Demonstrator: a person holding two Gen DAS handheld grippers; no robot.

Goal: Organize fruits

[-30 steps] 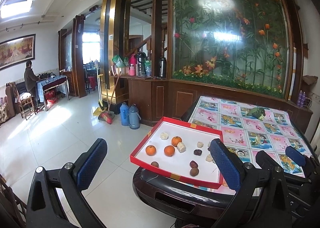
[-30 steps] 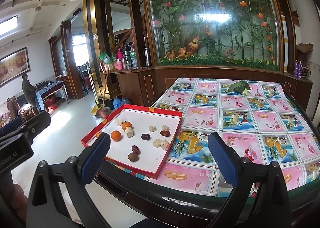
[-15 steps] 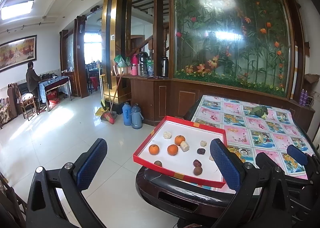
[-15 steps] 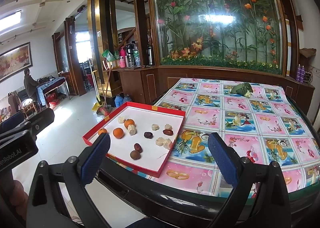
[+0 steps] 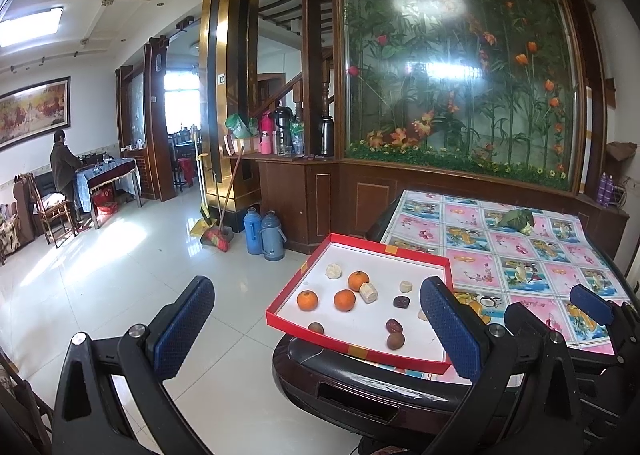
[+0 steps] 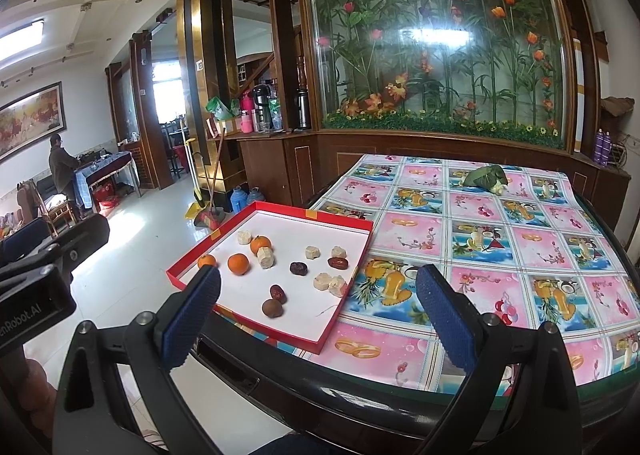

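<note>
While both tools hang back from the bench, I hold the left tool and right tool spread wide, gripping nothing. Fruits lie scattered, kinds mixed, in the red tray (oranges leftward, dates nearer middle), ahead of both tools. Sorting looks unfinished; I'd approach next.

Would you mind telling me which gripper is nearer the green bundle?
Right. The right gripper is over the table edge facing the green bundle; the left gripper sits off the table's left.
</note>
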